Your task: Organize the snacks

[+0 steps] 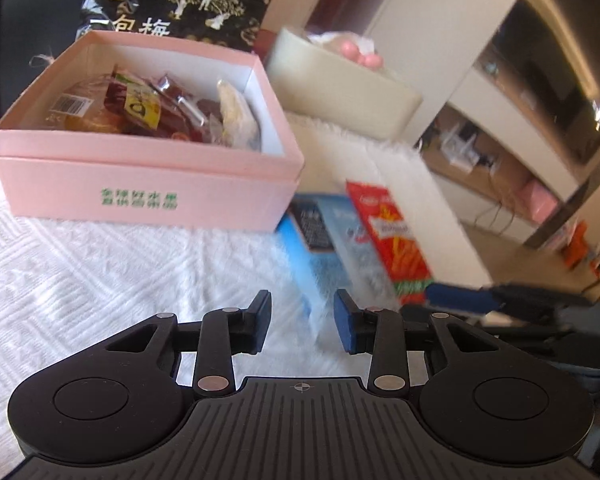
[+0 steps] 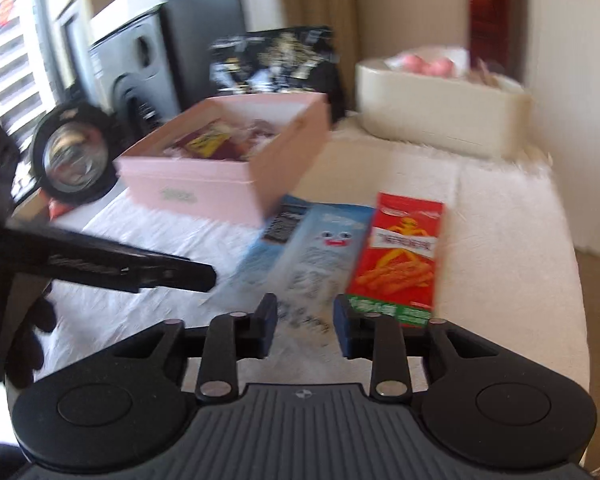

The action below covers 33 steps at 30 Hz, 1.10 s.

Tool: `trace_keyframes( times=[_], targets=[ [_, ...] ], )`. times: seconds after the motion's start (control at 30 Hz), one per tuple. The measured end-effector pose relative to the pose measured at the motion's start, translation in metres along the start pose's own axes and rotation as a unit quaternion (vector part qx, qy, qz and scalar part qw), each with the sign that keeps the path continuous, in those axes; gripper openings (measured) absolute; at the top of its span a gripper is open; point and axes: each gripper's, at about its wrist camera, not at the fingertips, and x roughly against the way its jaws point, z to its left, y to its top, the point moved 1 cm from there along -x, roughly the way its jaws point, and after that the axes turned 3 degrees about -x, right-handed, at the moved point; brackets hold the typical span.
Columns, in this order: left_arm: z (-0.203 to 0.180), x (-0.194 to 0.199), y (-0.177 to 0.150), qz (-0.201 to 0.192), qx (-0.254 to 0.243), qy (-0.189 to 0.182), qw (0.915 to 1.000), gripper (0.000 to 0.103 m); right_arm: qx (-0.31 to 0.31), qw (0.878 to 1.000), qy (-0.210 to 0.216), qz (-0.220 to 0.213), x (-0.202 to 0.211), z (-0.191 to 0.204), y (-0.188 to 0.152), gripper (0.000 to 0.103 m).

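An open pink box (image 1: 148, 184) (image 2: 204, 184) holds several wrapped snacks (image 1: 160, 108) on the white cloth. To its right lie a light blue snack box (image 1: 324, 236) (image 2: 300, 248) and a red snack box (image 1: 392, 236) (image 2: 404, 252), side by side. My left gripper (image 1: 303, 322) is open and empty, just short of the blue box. My right gripper (image 2: 305, 326) is open and empty, above the near ends of the blue and red boxes. The right gripper's blue finger (image 1: 460, 298) shows in the left wrist view, beside the red box. The left gripper's finger (image 2: 132, 268) shows in the right wrist view.
A black snack bag (image 1: 180, 4) (image 2: 276, 60) stands behind the pink box. A cream tub (image 1: 340, 80) (image 2: 440, 96) with pink balls (image 1: 364, 54) sits at the back right. The table (image 2: 520, 260) edge drops off on the right. A black speaker (image 2: 136, 72) stands at the back left.
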Motion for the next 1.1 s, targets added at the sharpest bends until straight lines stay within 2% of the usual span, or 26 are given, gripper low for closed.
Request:
trace_keyframes(
  times=[0.03, 0.1, 0.2, 0.23, 0.33, 0.4, 0.57, 0.63, 0.7, 0.77, 0.87, 0.97, 1.03, 1.1],
  targets=[
    [0.001, -0.002, 0.002, -0.004, 0.009, -0.007, 0.9999, 0.039, -0.018, 1.000, 0.003, 0.004, -0.004, -0.003, 0.002, 0.061],
    [0.004, -0.009, 0.005, -0.004, 0.024, -0.020, 0.9995, 0.039, -0.037, 0.999, 0.016, 0.003, -0.012, -0.006, 0.006, 0.066],
    [0.006, -0.023, 0.011, 0.003, 0.045, -0.034, 0.9984, 0.039, -0.056, 0.998, 0.023, 0.015, -0.027, -0.003, 0.009, 0.066],
    [0.007, -0.026, 0.012, 0.006, 0.049, -0.039, 0.9980, 0.042, -0.060, 0.997, 0.031, 0.021, -0.031, -0.002, 0.009, 0.066],
    [0.010, -0.026, 0.014, 0.007, 0.043, -0.033, 0.9985, 0.043, -0.052, 0.997, 0.048, 0.027, -0.036, 0.007, 0.007, 0.068],
    [0.012, -0.020, 0.014, 0.009, 0.044, -0.037, 0.9983, 0.043, -0.035, 0.997, 0.055, 0.029, -0.036, 0.016, 0.005, 0.068],
    [0.016, 0.012, 0.004, 0.022, 0.029, -0.047, 0.9983, 0.041, -0.011, 0.992, 0.117, 0.037, -0.025, 0.038, -0.003, 0.069],
    [0.015, 0.024, -0.001, 0.019, 0.008, -0.024, 0.9995, 0.041, -0.002, 0.987, 0.154, 0.046, -0.021, 0.048, -0.008, 0.069],
    [0.011, 0.033, -0.002, 0.006, -0.031, 0.016, 0.9994, 0.041, 0.022, 0.985, 0.164, 0.050, -0.015, 0.060, -0.013, 0.069],
    [0.000, 0.036, 0.000, -0.005, -0.087, 0.042, 0.9953, 0.041, 0.057, 0.988, 0.142, 0.038, -0.005, 0.065, -0.018, 0.069],
    [-0.027, 0.028, 0.005, -0.011, -0.181, 0.039, 0.9826, 0.041, 0.074, 0.993, 0.086, 0.014, 0.008, 0.051, -0.021, 0.069],
    [-0.054, 0.006, 0.004, 0.020, -0.254, 0.025, 0.9665, 0.043, 0.042, 0.999, 0.026, 0.001, 0.013, 0.021, -0.021, 0.069],
    [-0.066, -0.012, -0.002, 0.053, -0.283, 0.030, 0.9571, 0.043, 0.007, 1.000, -0.014, -0.002, 0.013, -0.002, -0.022, 0.069],
    [-0.074, -0.026, -0.010, 0.070, -0.311, 0.042, 0.9468, 0.044, -0.028, 0.999, -0.037, -0.003, 0.012, -0.023, -0.025, 0.069]
  ],
)
